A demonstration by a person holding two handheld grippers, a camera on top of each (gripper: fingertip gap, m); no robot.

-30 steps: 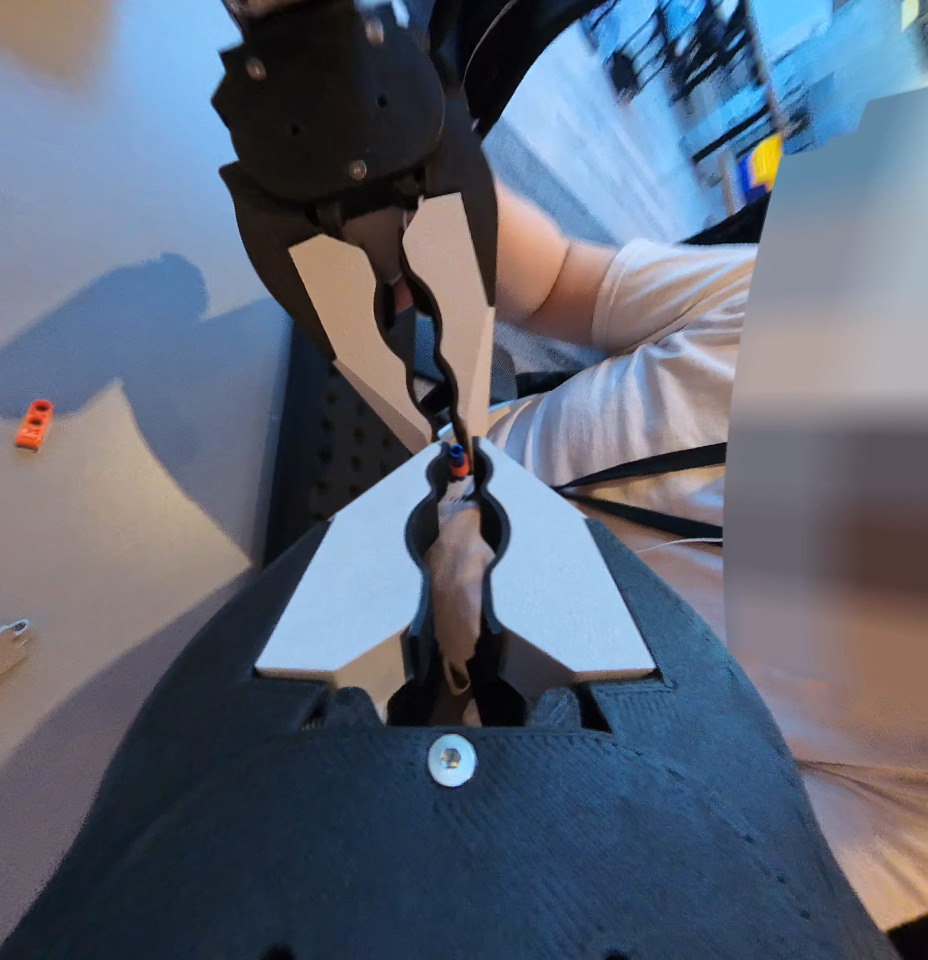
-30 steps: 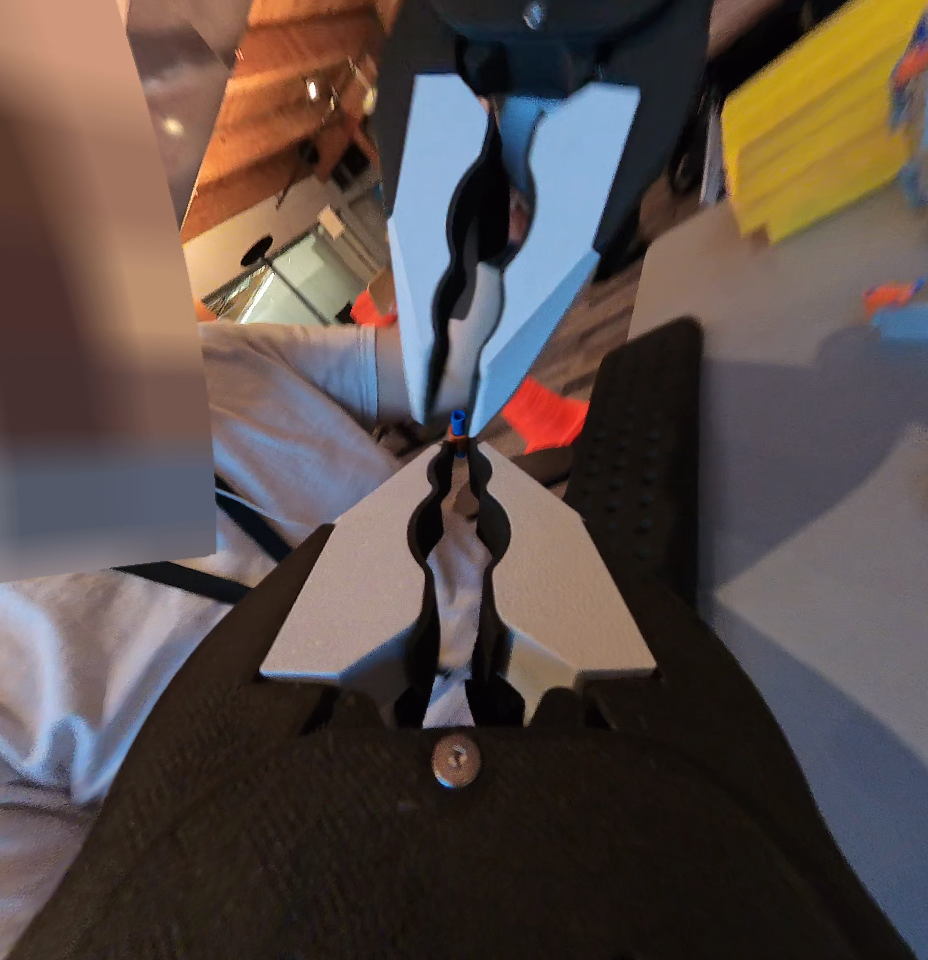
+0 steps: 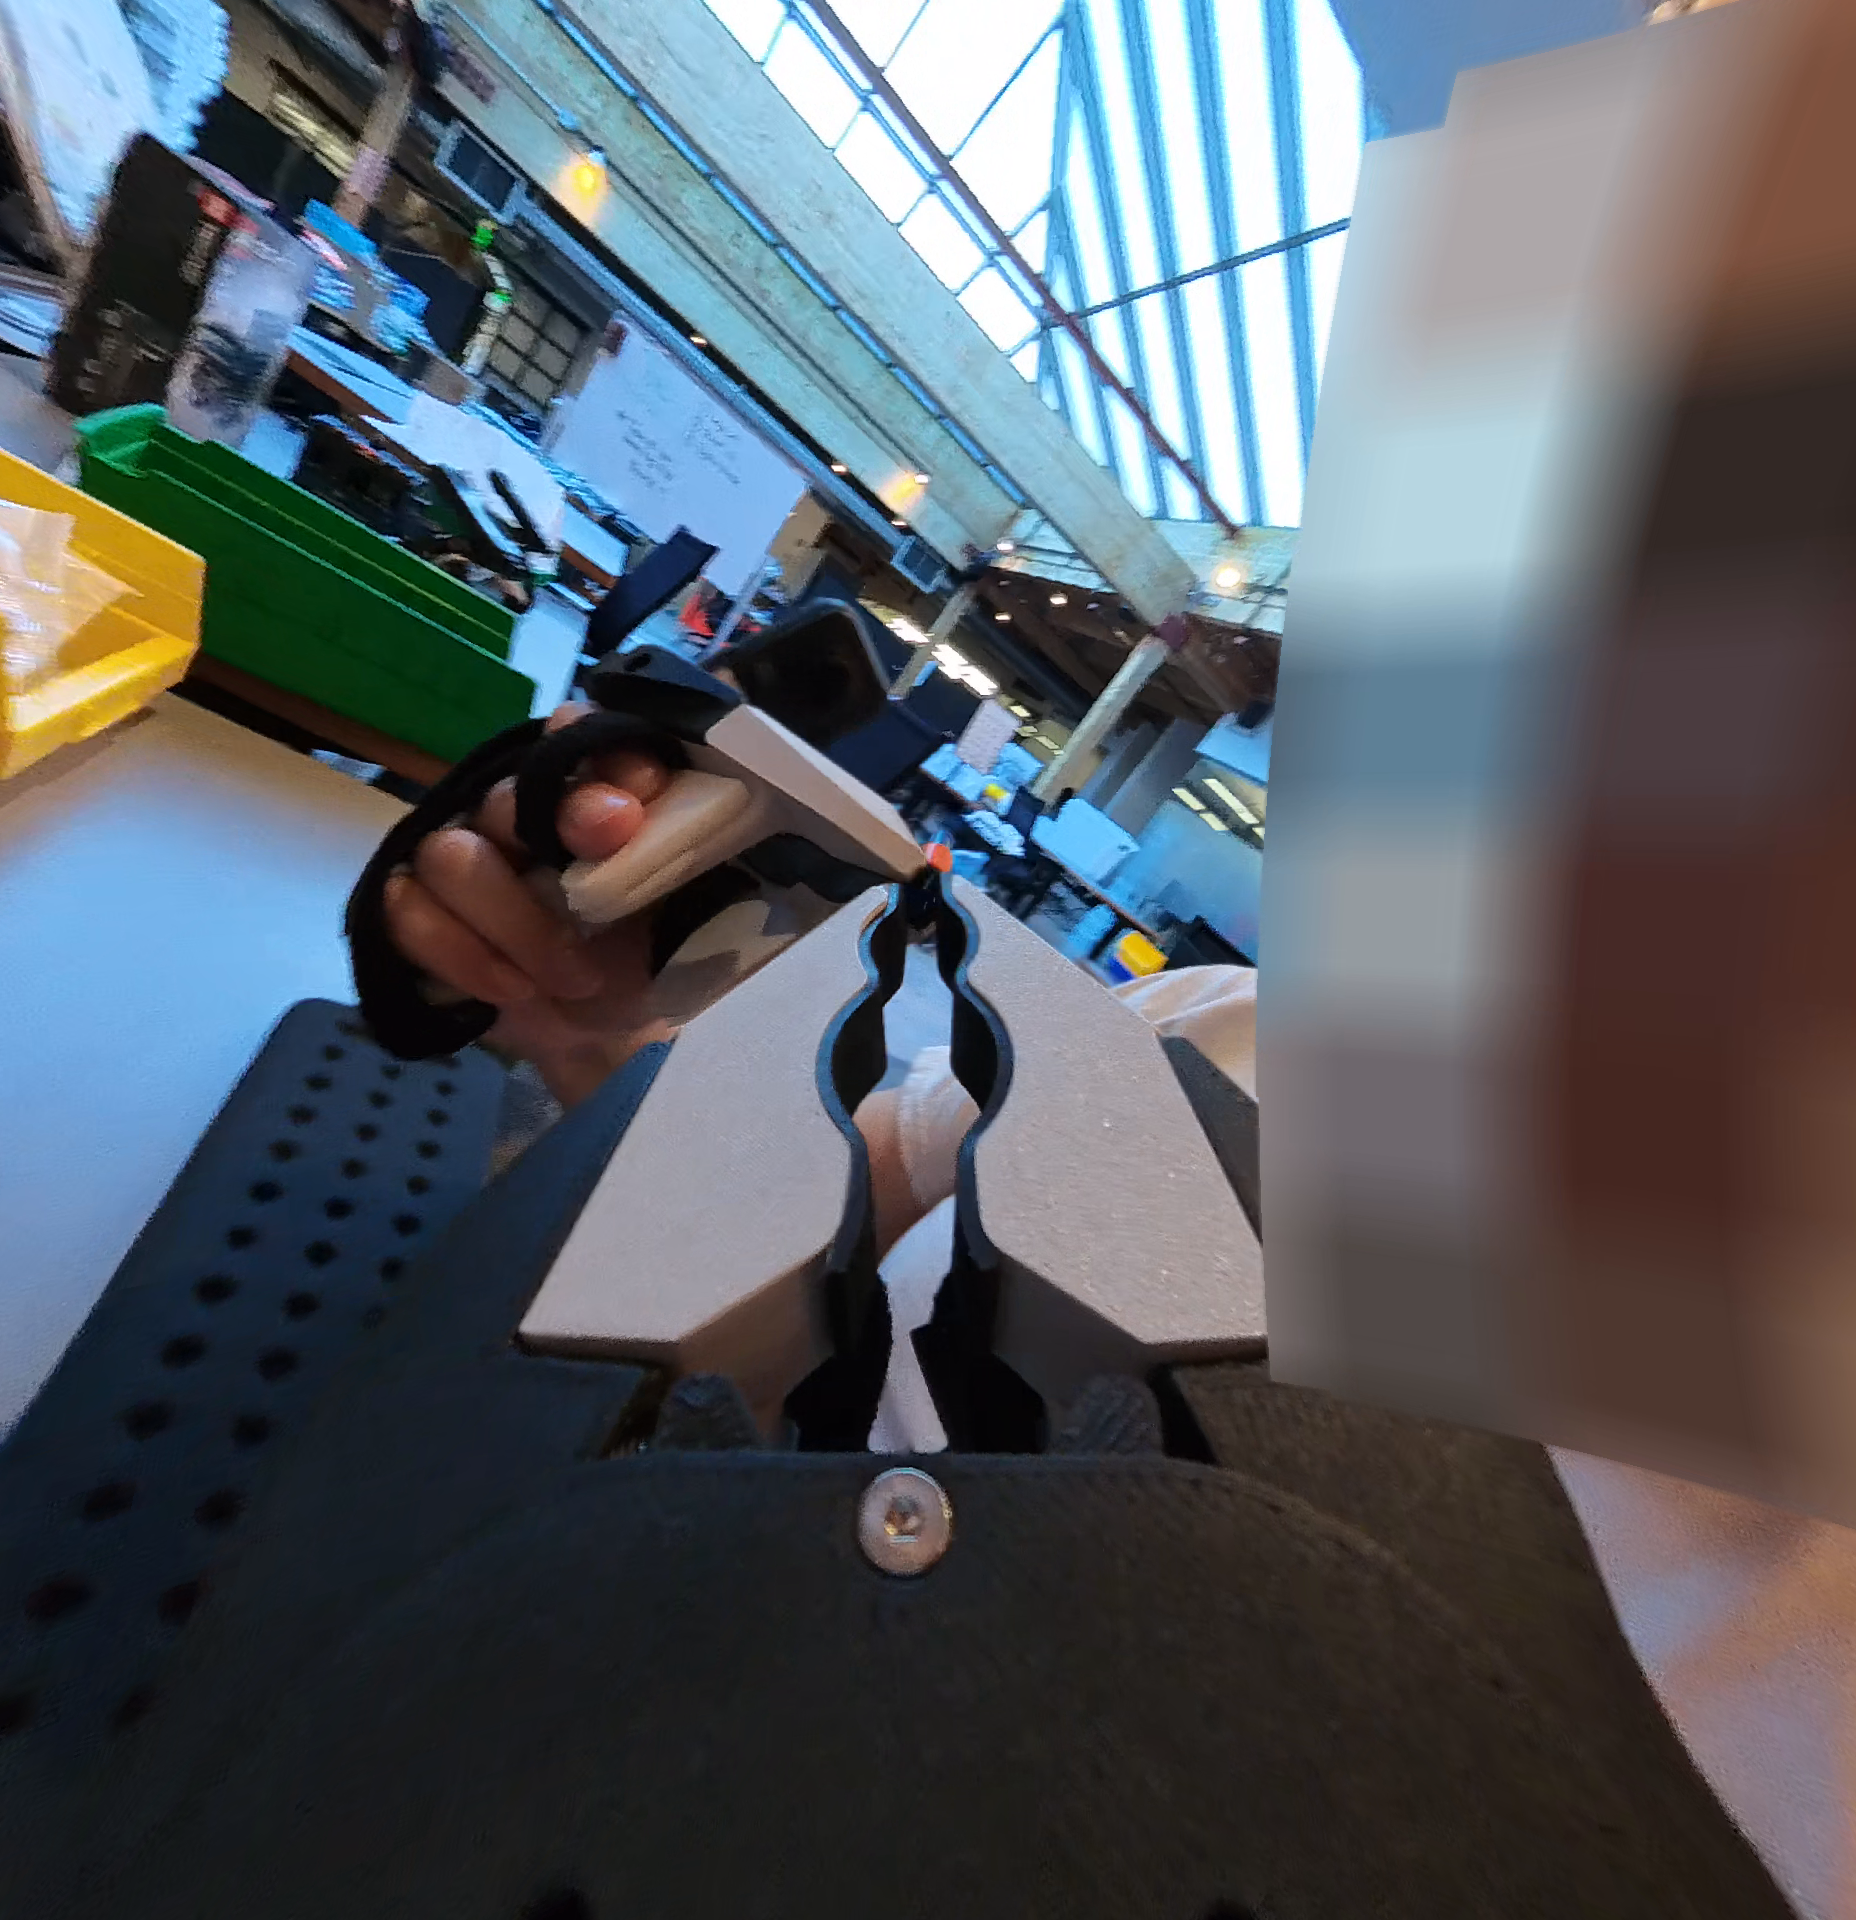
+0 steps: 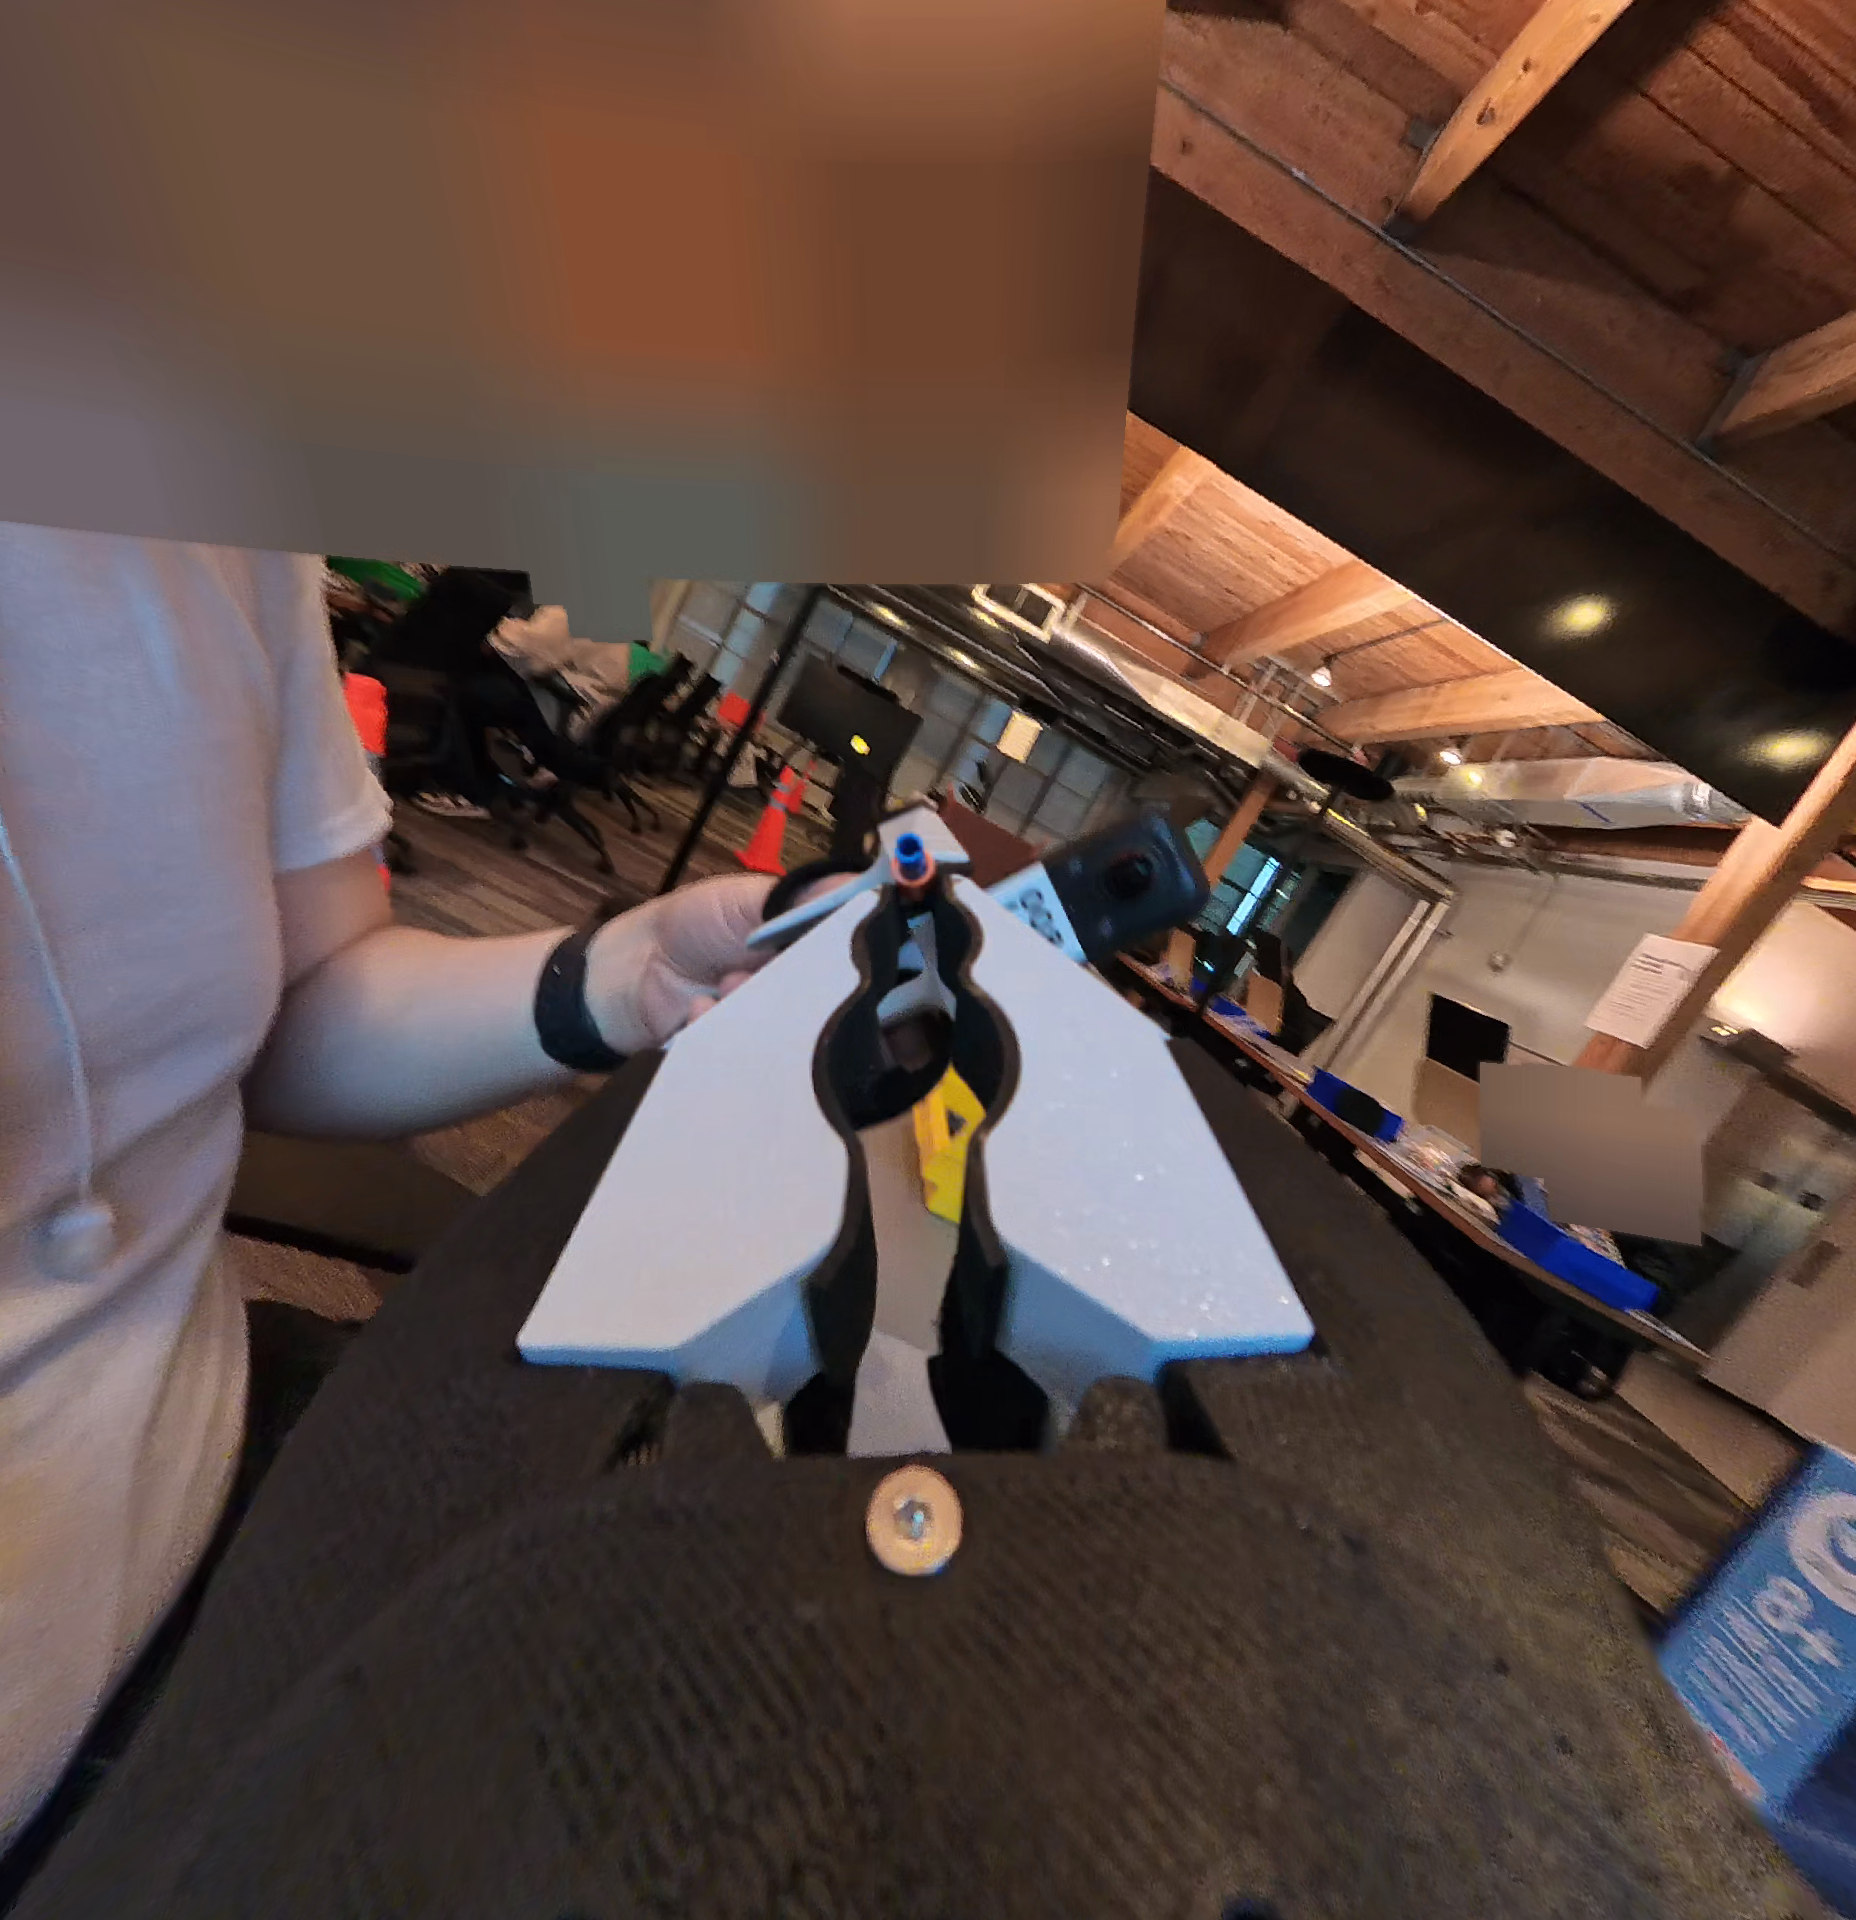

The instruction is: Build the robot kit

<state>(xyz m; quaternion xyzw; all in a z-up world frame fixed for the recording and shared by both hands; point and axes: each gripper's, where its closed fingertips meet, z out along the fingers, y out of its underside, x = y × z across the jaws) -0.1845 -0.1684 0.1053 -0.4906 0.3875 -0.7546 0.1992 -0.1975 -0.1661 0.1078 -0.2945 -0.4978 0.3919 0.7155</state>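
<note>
In the left wrist view a yellow bin (image 3: pixel 82 634) stands on the white desk (image 3: pixel 124 935), a green bin (image 3: pixel 311 592) just behind it. Right of the bins, a hand (image 3: pixel 508 914) holds the right tool (image 3: pixel 919 860), which meets the left tool (image 3: pixel 922 902) tip to tip around a small orange and blue pin (image 3: pixel 936 854). Both tools are clenched on the pin, held up in the air. In the right wrist view the pin (image 4: pixel 910 860) sits at the right tool (image 4: pixel 911 891) tips, the left tool (image 4: pixel 882 878) beside it.
</note>
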